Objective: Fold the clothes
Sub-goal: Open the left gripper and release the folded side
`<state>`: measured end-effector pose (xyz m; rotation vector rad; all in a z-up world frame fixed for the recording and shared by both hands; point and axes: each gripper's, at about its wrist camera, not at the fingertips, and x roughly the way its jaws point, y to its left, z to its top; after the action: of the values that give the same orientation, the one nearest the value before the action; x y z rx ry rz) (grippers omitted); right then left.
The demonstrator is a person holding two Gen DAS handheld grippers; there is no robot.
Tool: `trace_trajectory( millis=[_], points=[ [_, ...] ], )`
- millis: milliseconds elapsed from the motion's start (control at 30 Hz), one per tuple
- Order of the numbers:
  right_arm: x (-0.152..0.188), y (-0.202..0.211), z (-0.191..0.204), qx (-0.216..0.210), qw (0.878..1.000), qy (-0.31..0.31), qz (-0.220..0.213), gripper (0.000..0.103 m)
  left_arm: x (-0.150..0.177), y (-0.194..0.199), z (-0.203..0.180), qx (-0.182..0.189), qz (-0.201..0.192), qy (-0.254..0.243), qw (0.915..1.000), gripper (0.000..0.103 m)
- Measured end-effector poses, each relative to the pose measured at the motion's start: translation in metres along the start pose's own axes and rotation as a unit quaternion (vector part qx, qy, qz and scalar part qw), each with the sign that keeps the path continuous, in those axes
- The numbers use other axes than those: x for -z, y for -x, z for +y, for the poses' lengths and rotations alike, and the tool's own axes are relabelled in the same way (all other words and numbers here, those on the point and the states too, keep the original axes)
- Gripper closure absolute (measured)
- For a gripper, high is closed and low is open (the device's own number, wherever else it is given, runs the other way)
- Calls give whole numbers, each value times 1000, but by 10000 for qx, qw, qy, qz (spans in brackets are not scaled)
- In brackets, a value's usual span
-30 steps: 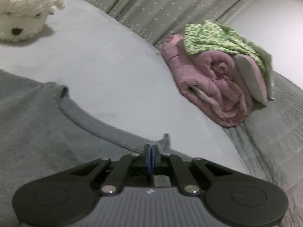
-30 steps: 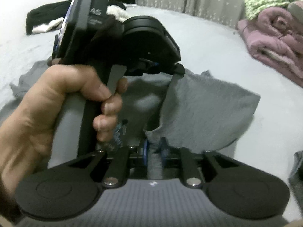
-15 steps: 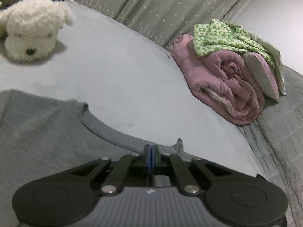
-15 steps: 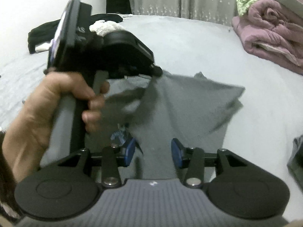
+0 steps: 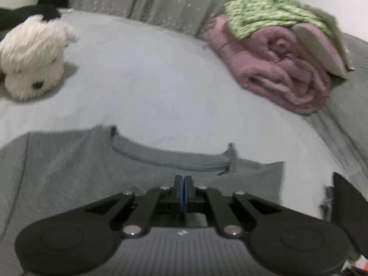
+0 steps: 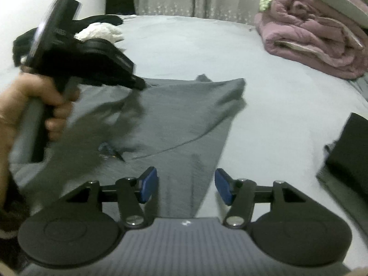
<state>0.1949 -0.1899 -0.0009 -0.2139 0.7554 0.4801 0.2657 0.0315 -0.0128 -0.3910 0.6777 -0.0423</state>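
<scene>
A grey T-shirt (image 5: 69, 172) lies on the pale grey bed (image 5: 149, 92), its neckline (image 5: 165, 156) just ahead of my left gripper (image 5: 183, 191). That gripper is shut. In the right wrist view a hand (image 6: 34, 96) holds the left gripper (image 6: 139, 85), and a fold of the T-shirt (image 6: 184, 115) hangs lifted from its tip. My right gripper (image 6: 186, 186) hovers over the shirt's near part. Its jaws are opening, and the blue pads (image 6: 149, 184) stand apart from the cloth beneath them.
A white plush dog (image 5: 34, 62) sits at the back left. A rolled pink quilt (image 5: 276, 69) topped with green patterned cloth (image 5: 264, 13) lies at the back right. A dark folded item (image 6: 349, 151) rests at the right edge. Curtains (image 5: 149, 0) hang behind the bed.
The right gripper's jaws have spread and let go of the grey fabric they pinched. The left gripper has risen and rolled, still pinched on the shirt, and the shirt now lies flatter.
</scene>
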Motion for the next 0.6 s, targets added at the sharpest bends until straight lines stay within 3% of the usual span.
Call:
trace_trajectory(
  millis=[67, 167, 267, 400, 467, 600],
  points=[
    [2, 1, -5, 89, 9999, -81, -32, 43, -4, 14, -2, 153, -160, -31, 9997, 102],
    [4, 5, -10, 149, 9996, -220, -95, 43, -4, 21, 0, -61, -217, -165, 9996, 102],
    [8, 9, -3, 40, 9998, -168, -58, 43, -2, 9, 5, -304, 11, -210, 9993, 102],
    [19, 20, 22, -250, 9987, 412, -178, 43, 2, -9, 15, -413, 258, -33, 9988, 102],
    [25, 23, 43, -416, 9942, 952, -272, 55, 3, -10, 15, -417, 266, -24, 9988, 102],
    [38, 15, 81, -207, 9756, 2168, -287, 75, 5, -11, 15, -422, 282, -7, 9987, 102]
  ],
)
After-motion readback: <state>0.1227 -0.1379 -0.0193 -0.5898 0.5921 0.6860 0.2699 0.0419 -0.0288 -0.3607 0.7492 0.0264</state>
